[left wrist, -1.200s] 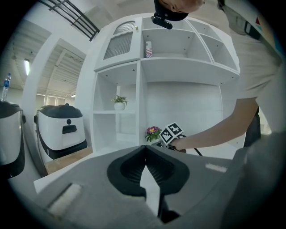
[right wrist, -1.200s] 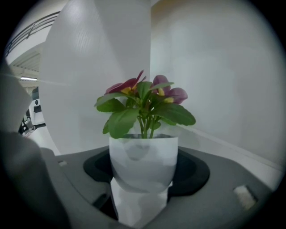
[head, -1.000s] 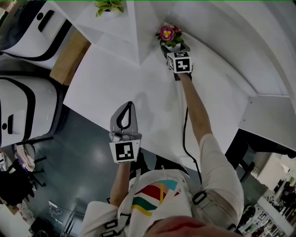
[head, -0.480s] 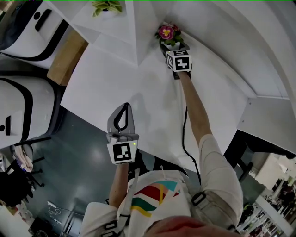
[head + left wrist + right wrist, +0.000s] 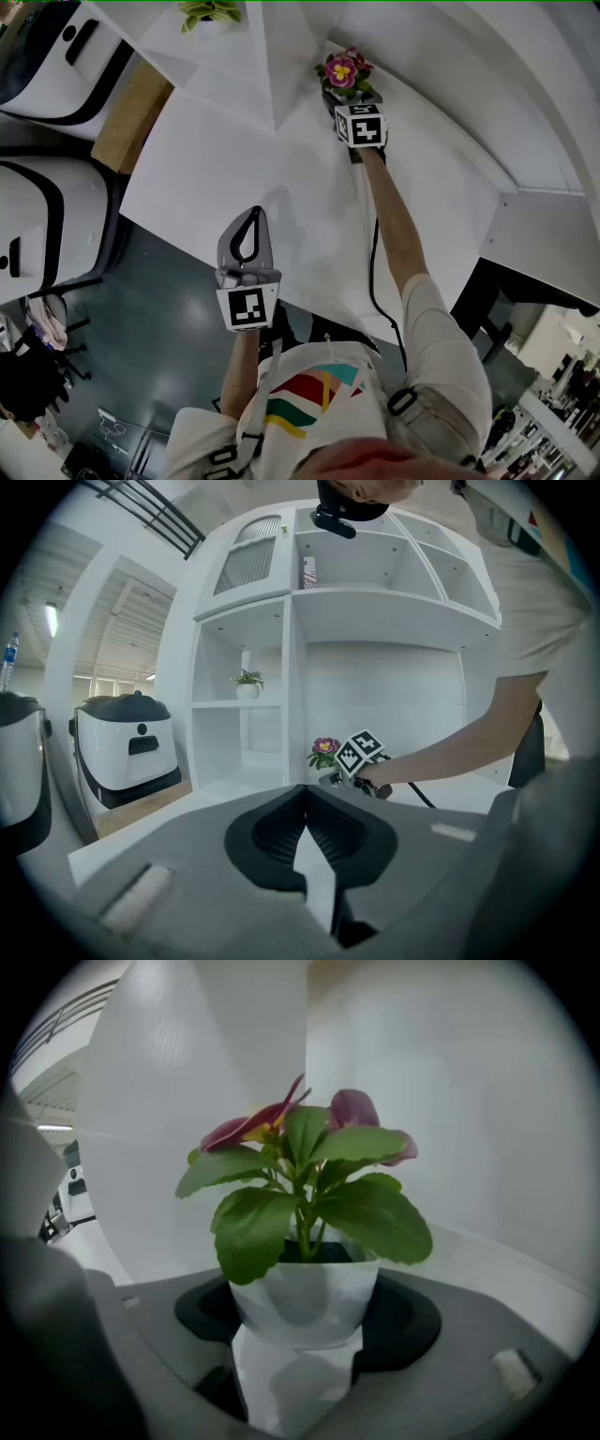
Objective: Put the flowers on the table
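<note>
A pink-flowered plant [image 5: 340,69] in a small white pot [image 5: 305,1299] is at the far side of the white table [image 5: 234,178], close to the shelf wall. My right gripper [image 5: 348,95] is shut on the pot, one jaw on each side of it. The left gripper view shows the flowers [image 5: 324,750] just beyond the right gripper's marker cube [image 5: 358,753]. I cannot tell whether the pot's base rests on the table. My left gripper [image 5: 254,215] hangs over the table's near edge, shut with nothing in it.
A second green plant [image 5: 208,11] in a white pot stands in a shelf compartment at the far left. White and black machines [image 5: 37,216] stand on the dark floor to the left. A black cable [image 5: 373,272] runs along the right forearm.
</note>
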A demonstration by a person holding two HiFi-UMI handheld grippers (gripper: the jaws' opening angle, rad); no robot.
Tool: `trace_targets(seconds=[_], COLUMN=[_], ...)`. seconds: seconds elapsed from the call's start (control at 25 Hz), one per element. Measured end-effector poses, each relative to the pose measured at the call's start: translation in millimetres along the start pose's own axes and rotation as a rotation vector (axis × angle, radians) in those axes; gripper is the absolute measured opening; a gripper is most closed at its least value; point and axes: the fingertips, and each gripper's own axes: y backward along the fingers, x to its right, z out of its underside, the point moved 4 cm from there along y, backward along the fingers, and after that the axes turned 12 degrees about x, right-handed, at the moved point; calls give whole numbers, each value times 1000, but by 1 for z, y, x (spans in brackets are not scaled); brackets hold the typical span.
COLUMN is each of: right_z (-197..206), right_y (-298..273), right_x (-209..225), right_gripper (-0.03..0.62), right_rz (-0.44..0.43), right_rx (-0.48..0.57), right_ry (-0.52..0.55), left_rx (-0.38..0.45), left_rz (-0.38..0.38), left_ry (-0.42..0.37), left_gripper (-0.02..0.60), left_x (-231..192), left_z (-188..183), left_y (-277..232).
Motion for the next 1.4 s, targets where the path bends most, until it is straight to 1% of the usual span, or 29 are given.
trace_targets(seconds=[0.52,0.84,1.0,1.08,1.12,1.28,1.4], right_z=[17,18,18,16,15,10,-2], right_y=[10,11,13,16,19,36,55], right_x=[2,2,2,1,0,-1,-1], right_gripper=[321,321,376,415,422,425,423], right_rz=[-1,-10,-7,-2,1,1,-9], right_rx=[-41,-42,-39,-27,-21,5,40], right_ry=[2,-10,-49,-61,-60,-62,-65], left_rx=[-9,-17,-17,-11,-10,-1,18], left_rz=[17,22,27,28,29,43,70], left_ry=[-1,-2,-4,-6,-6,-12,-28], left_gripper=[5,5,5,5,5,5,5], left_x=[8,13,14,14,14,19,25], left_z=[1,2,1,-1,-2,-9,-17], left_y=[2,9,14,17,19,24,27])
